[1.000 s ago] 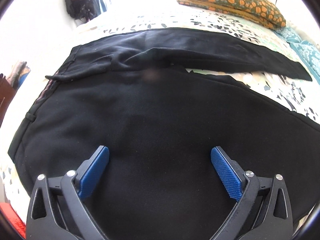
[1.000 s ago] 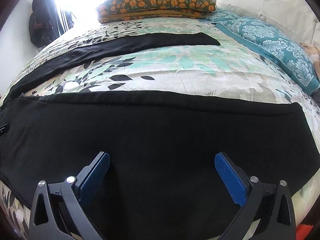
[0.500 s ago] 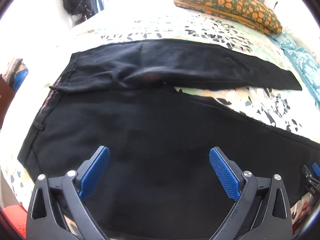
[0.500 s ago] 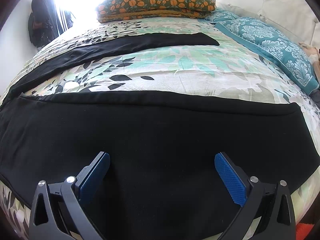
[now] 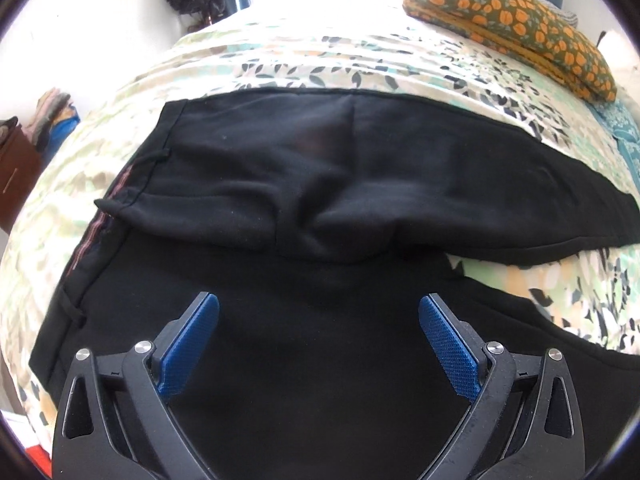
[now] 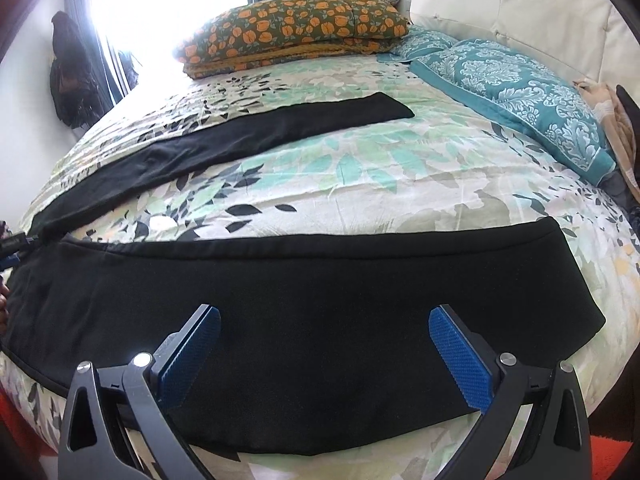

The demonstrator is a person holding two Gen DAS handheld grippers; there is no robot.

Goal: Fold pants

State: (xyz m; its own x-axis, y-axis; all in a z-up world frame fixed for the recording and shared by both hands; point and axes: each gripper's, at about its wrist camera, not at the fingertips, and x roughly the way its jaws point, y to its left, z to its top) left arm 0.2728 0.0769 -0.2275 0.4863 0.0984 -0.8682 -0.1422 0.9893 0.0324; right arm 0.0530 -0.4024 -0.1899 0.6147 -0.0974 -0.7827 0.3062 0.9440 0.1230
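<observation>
A pair of black pants [image 5: 328,184] lies spread on a bed [image 6: 360,184] covered by a leaf-patterned spread in white, green and black. Through the left wrist camera the waist end sits toward the left edge of the bed, with a thin reddish stripe [image 5: 90,240] running along the waistband there, and the seat fabric is bunched into a soft ridge across the middle where the two legs part. The far leg [image 6: 224,140] runs flat toward the head of the bed, well apart from the near leg [image 6: 320,280], which lies along the near edge of the bed with its hem toward the right; patterned bedspread shows between them. The left tongs [image 5: 318,340] hover over the upper part of the near leg, their blue pads spread wide with nothing between them. The right tongs [image 6: 324,352] hang over the lower part of the same leg near the bed's front edge, also spread wide and gripping nothing; whether either set touches the cloth cannot be told. At the head of the bed an orange-flowered pillow [image 6: 296,28] rests on a folded mustard blanket, a teal damask pillow [image 6: 516,92] lies beside it along the right side, and a cream tufted headboard [image 6: 512,12] stands behind. A dark bag [image 6: 72,76] hangs on the wall by the bright window.
</observation>
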